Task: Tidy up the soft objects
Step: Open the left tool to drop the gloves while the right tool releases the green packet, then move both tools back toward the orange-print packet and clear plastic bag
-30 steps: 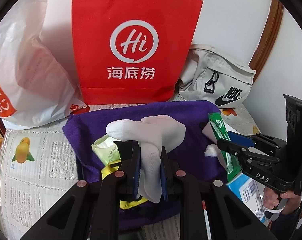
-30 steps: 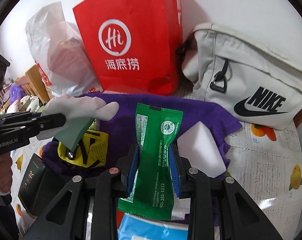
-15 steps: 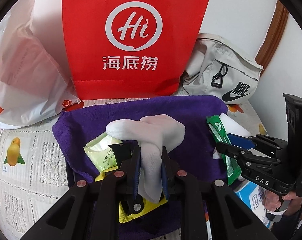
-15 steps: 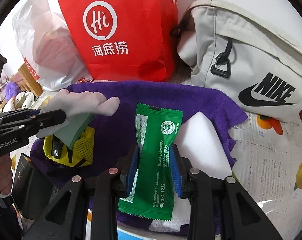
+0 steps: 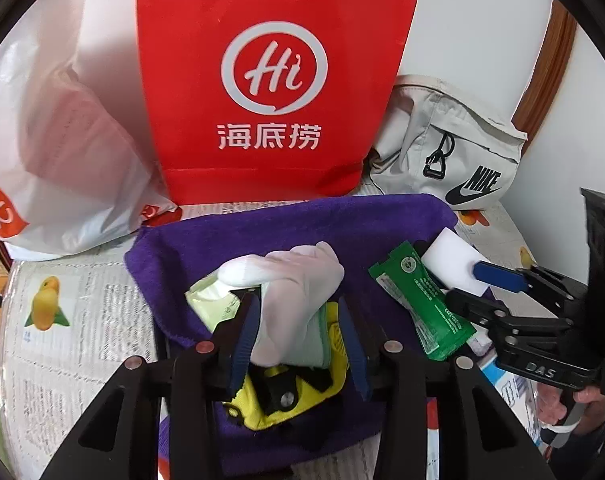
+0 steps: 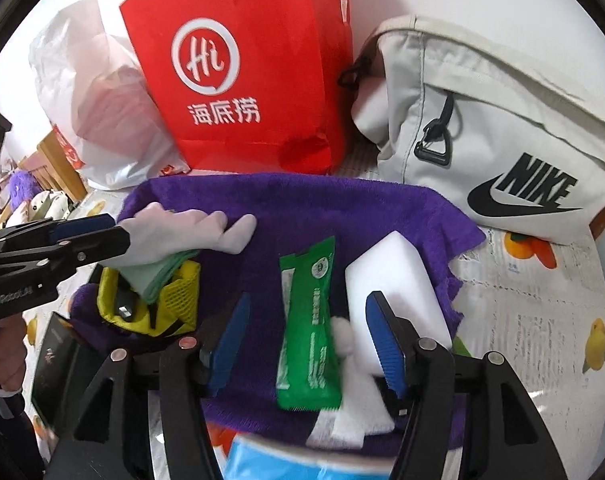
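Note:
A purple towel (image 5: 262,240) (image 6: 302,200) lies spread on the table. On it a white sock (image 5: 294,280) (image 6: 182,232) rests over a pale green cloth and a yellow mesh pouch (image 5: 302,396) (image 6: 174,296). My left gripper (image 5: 298,344) (image 6: 82,236) straddles the sock with its jaws opening; the right pad stands off it. The green packet (image 6: 308,328) (image 5: 418,304) lies flat on the towel beside a white sponge block (image 6: 394,280) (image 5: 454,260). My right gripper (image 6: 305,344) (image 5: 474,284) is over the packet, jaws opening, both pads apart from it.
A red paper bag (image 5: 270,80) (image 6: 242,60), a white plastic bag (image 5: 54,140) and a grey Nike bag (image 5: 454,152) (image 6: 502,120) stand behind the towel. A blue tissue pack (image 6: 270,460) lies at the near edge, a black box (image 6: 58,364) at the left.
Both grippers' jaws have spread apart. The sock, pinched upright before, has slumped onto the pouch. The green packet has slipped from the right pads onto the towel.

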`<act>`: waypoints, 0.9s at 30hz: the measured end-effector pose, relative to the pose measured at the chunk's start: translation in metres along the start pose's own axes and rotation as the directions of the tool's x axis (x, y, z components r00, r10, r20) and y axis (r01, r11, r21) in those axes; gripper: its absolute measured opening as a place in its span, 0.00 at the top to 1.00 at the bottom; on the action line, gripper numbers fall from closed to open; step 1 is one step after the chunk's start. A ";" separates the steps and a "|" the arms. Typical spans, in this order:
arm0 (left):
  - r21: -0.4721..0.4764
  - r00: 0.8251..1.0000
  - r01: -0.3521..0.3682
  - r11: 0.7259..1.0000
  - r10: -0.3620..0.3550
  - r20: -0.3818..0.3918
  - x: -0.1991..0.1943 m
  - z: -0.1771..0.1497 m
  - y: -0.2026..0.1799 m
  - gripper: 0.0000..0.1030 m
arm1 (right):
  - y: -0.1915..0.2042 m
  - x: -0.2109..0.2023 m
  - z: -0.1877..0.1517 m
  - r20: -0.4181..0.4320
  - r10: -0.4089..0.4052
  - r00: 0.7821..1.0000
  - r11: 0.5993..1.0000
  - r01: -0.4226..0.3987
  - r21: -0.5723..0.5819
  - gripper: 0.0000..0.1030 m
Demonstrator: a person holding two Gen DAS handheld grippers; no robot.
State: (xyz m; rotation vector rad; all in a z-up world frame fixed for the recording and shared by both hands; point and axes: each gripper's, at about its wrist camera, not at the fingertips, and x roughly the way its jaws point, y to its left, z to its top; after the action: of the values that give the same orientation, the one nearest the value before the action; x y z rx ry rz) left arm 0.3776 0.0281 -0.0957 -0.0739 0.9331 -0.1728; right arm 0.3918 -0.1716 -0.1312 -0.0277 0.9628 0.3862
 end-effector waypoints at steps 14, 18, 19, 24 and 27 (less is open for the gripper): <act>0.031 0.994 -0.056 0.998 0.053 0.091 -0.101 -0.051 -0.011 0.59 | 0.032 -0.099 -0.066 0.140 0.013 0.990 1.000 -0.014 0.010 0.42; 0.040 0.994 -0.039 0.998 0.035 0.100 -0.123 -0.075 -0.019 0.59 | 0.050 -0.125 -0.098 0.112 0.023 0.993 1.000 -0.021 -0.019 0.42; 0.041 0.995 -0.030 0.999 0.026 0.099 -0.129 -0.082 -0.021 0.59 | 0.055 -0.130 -0.108 0.105 0.027 0.994 0.999 -0.024 -0.028 0.42; 0.025 0.996 -0.025 0.999 0.023 0.091 -0.146 -0.116 -0.024 0.59 | 0.078 -0.142 -0.158 0.049 0.043 0.998 0.998 -0.041 -0.041 0.42; 0.002 0.996 -0.013 1.000 0.012 0.090 -0.152 -0.135 -0.020 0.59 | 0.087 -0.142 -0.182 0.023 0.058 0.998 0.998 -0.058 -0.024 0.42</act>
State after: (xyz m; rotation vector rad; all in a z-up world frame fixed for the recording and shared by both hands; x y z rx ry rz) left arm 0.1779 0.0373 -0.0523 -0.0725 0.8431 -0.1579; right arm 0.1466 -0.1697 -0.1095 -0.0167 0.9372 0.4503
